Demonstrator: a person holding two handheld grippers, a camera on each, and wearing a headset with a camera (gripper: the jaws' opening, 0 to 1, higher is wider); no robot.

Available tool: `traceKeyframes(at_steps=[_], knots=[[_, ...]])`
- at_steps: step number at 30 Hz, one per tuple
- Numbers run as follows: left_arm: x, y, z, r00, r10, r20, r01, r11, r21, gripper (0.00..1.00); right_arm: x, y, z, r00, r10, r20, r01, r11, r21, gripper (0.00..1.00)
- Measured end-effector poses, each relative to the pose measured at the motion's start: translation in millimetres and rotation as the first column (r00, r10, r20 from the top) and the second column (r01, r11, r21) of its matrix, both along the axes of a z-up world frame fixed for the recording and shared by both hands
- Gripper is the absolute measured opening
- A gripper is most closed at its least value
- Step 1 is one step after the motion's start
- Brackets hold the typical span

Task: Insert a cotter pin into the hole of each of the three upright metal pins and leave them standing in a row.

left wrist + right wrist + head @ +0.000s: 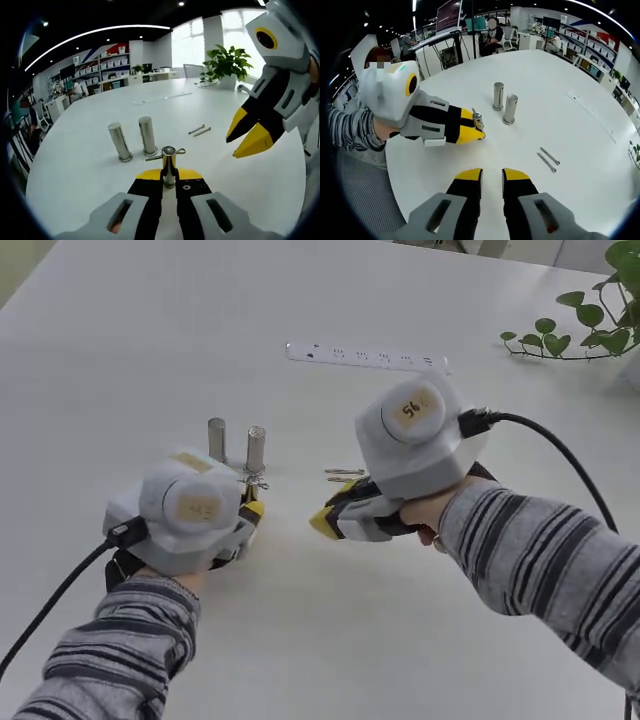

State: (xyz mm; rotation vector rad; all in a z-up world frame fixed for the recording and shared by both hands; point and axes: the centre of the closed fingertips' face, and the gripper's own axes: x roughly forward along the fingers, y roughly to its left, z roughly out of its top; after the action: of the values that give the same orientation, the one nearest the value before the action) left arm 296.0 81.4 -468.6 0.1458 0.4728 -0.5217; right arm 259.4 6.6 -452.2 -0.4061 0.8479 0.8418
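The jaws of your left gripper (pixel 169 177) are clamped on the held pin (pixel 168 165), upright on the table (pixel 75 165), with a cotter pin (pixel 172 152) already through its hole. Your right gripper (pixel 492 175) stands slightly parted, empty. Just beyond, two bare pins (pixel 120 142) stand and two loose cotter pins (pixel 199 131) lie, so two insertions seem left.
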Motion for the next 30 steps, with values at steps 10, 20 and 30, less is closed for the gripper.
traceKeyframes(at_steps=[10,20,30], knots=[[6.5,29.8,0.4,0.996,0.087,-0.009,-0.087,0.996,-0.010,0.05,-2.8,0.0,-1.2,1.000,-0.009,-0.008,0.010,1.000,0.014,0.13],[8.1,39.6,-1.3,0.993,0.119,-0.015,-0.119,0.993,-0.011,0.05,-4.7,-0.3,-1.4,1.000,-0.021,-0.016,0.021,0.999,0.027,0.15],[8.7,37.1,-1.6,0.992,0.126,-0.003,-0.126,0.992,0.010,0.05,-6.3,-1.7,-4.6,0.999,-0.035,-0.027,0.036,0.999,0.036,0.15]])
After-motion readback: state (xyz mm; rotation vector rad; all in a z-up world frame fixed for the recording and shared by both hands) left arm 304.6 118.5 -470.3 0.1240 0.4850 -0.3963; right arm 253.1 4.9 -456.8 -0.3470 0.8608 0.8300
